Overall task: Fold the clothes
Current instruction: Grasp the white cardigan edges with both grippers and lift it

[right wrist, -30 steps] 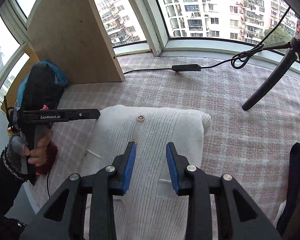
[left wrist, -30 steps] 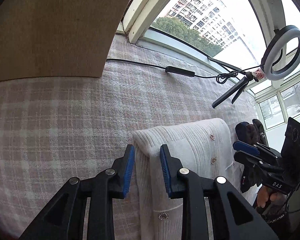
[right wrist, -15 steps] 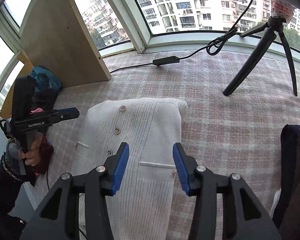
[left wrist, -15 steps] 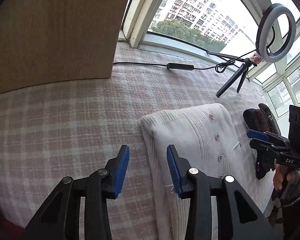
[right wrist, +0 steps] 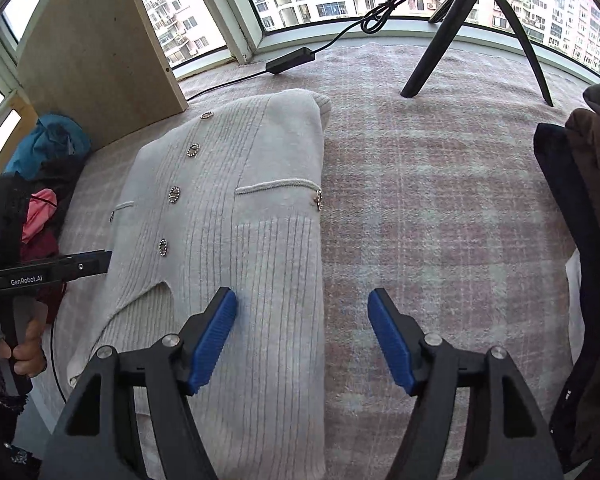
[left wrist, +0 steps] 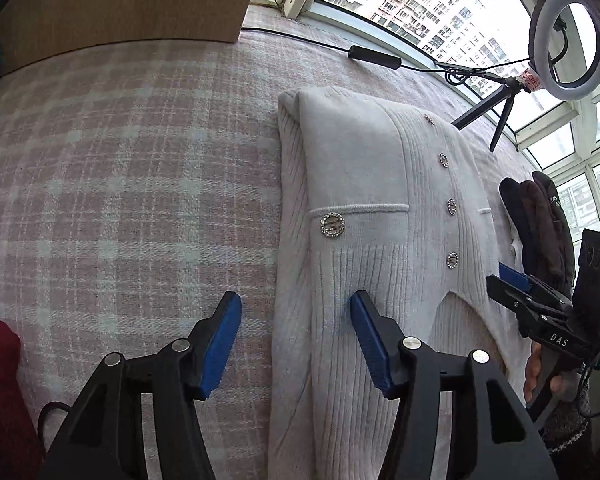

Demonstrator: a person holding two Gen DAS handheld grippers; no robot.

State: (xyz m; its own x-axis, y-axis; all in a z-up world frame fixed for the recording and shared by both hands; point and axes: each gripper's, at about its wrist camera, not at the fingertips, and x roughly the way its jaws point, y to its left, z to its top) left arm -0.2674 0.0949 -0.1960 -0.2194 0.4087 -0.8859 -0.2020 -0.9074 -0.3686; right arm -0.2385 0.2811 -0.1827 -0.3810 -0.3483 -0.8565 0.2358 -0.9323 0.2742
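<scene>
Cardigan (left wrist: pixel 364 208): cream ribbed knit, folded into a long narrow stack, lying flat on the plaid cover; front placket up, with a row of jewelled buttons (left wrist: pixel 451 206) and a piped pocket line on each side.
Plaid cover (left wrist: pixel 140 184): pink and white check cloth spread over the counter, running to the window at the far side.
Left gripper (left wrist: pixel 296 340): jaws wide apart and just been opening; they straddle the left folded edge of the cardigan, one blue pad over the bare cover, the other over the knit; pads press on nothing.
Right gripper (right wrist: pixel 302 336): jaws wide apart, likewise just been opening; they straddle the right folded edge, left pad over the ribbing, right pad over the cover; nothing held.
Hands: one hand (right wrist: pixel 28 344) on the left gripper's handle, seen from the right wrist view; fingers of the other at the right edge of the left wrist view.
Ring light (left wrist: pixel 566 40): on a small black tripod (right wrist: pixel 472 32), far right of the cover, by the window.
Cable with inline switch (right wrist: pixel 290 60): lies along the far edge of the cover.
Wooden board (right wrist: pixel 96 44): stands upright at the far left.
Dark garments (right wrist: pixel 580 216): heaped at the right of the cover.
Mixed clothes (right wrist: pixel 48 148): blue, pink and red, heaped at the left, near the board.
</scene>
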